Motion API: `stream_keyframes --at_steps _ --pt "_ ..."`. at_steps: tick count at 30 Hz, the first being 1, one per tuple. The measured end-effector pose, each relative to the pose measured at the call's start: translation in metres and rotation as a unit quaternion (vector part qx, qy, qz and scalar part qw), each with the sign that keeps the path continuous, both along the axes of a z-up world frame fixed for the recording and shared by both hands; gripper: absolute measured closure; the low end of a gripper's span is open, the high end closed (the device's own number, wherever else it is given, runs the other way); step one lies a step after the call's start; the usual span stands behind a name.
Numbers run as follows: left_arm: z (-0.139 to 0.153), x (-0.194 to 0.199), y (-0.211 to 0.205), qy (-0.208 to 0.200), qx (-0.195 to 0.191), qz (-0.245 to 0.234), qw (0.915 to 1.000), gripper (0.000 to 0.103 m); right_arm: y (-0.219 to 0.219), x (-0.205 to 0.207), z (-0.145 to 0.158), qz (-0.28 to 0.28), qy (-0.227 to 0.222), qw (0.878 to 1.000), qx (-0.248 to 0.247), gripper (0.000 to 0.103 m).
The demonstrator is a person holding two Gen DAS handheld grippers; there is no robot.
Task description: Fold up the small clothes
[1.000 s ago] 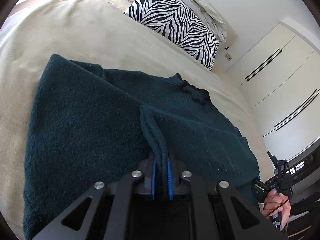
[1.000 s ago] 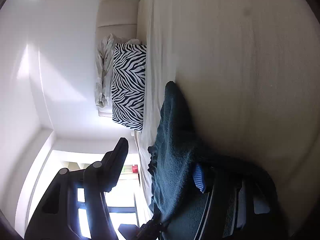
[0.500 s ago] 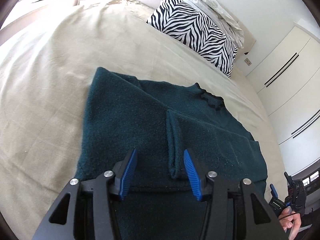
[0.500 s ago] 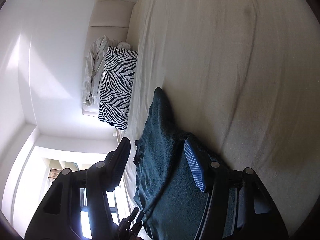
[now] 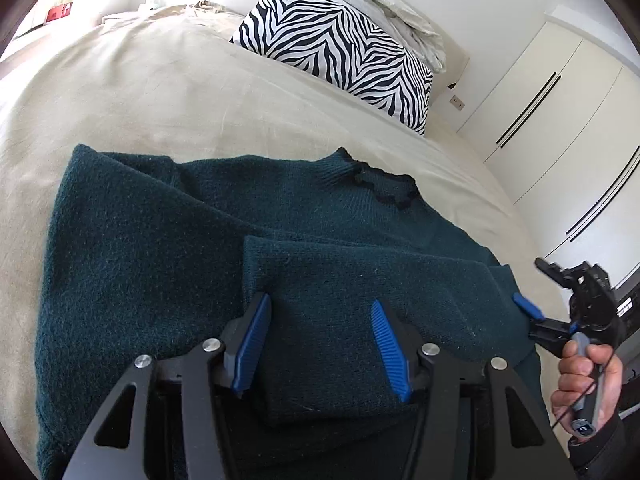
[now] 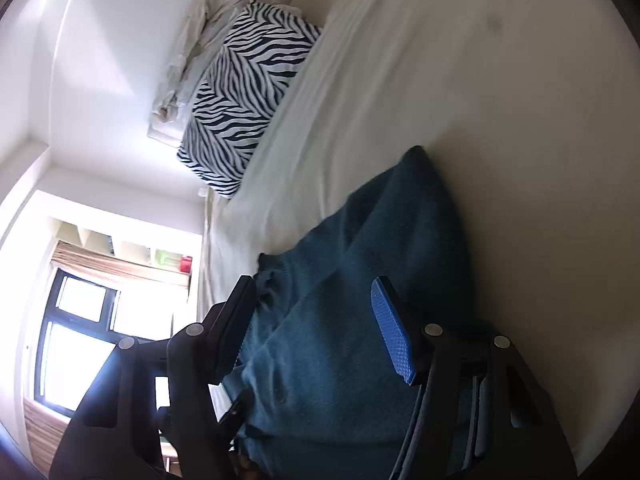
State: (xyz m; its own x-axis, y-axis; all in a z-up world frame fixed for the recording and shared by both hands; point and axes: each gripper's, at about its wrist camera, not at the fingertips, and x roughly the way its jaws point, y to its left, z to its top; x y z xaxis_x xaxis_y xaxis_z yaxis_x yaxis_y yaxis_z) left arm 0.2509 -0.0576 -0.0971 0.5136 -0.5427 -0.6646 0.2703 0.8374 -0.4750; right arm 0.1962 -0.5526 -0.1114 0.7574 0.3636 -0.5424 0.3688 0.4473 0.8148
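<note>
I see the dark teal sweater (image 5: pixel 168 264) lying flat on the beige bed (image 5: pixel 168 92), its collar (image 5: pixel 384 188) toward the zebra-print pillow (image 5: pixel 340 48). One sleeve (image 5: pixel 352 280) is folded in across the body and lies loose.

My left claw (image 5: pixel 320 340) is spread — blue pads on either side of the folded sleeve's end, neither pressing it. Nothing is gripped.

My right claw (image 6: pixel 320 328) is also spread, rolled well over to one side so the bed reads as tilted in its view. The sweater (image 6: pixel 360 300) sits under and between its fingers, but I see no pinch. In the left wrist view the right claw (image 5: pixel 536 292) sits at the sweater's right edge, a hand (image 5: pixel 588 388) around its handle.

White wardrobe doors (image 5: pixel 560 128) stand beyond the bed; a window (image 6: pixel 80 340) shows in the right wrist view.
</note>
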Motion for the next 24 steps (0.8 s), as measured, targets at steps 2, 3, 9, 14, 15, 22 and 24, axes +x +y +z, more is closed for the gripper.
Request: stream_keyframes --at_steps 2,3,9,14,15,22,24 --pt "-0.002 -0.003 0.0 -0.01 0.001 -0.008 0.9999 0.048 -0.015 -0.008 -0.02 -0.017 -0.011 1.0 0.023 0.059" --pt "-0.002 -0.005 -0.001 -0.015 0.006 -0.01 0.9998 0.048 -0.02 -0.015 -0.023 -0.021 -0.023 0.999 0.039 0.061" --pt "-0.002 -0.007 -0.005 -0.025 0.014 -0.007 0.9996 0.048 -0.027 -0.033 -0.001 -0.032 -0.061 0.997 0.038 0.043" --pt "-0.002 -0.007 -0.004 -0.028 0.012 -0.008 0.9995 0.048 -0.003 -0.019 -0.011 0.013 -0.034 0.999 0.002 0.043" --pt "-0.002 -0.007 -0.004 -0.027 0.011 -0.008 0.9995 0.048 -0.002 -0.021 -0.019 0.022 -0.041 0.999 -0.007 0.052" --pt "0.018 -0.041 0.033 0.006 0.011 0.015 0.9998 0.044 -0.024 -0.095 0.01 -0.02 -0.034 0.999 -0.023 0.051" --pt "0.028 -0.073 0.057 -0.002 -0.004 0.029 0.9996 0.041 -0.023 -0.133 0.034 -0.025 -0.054 0.996 -0.06 0.04"
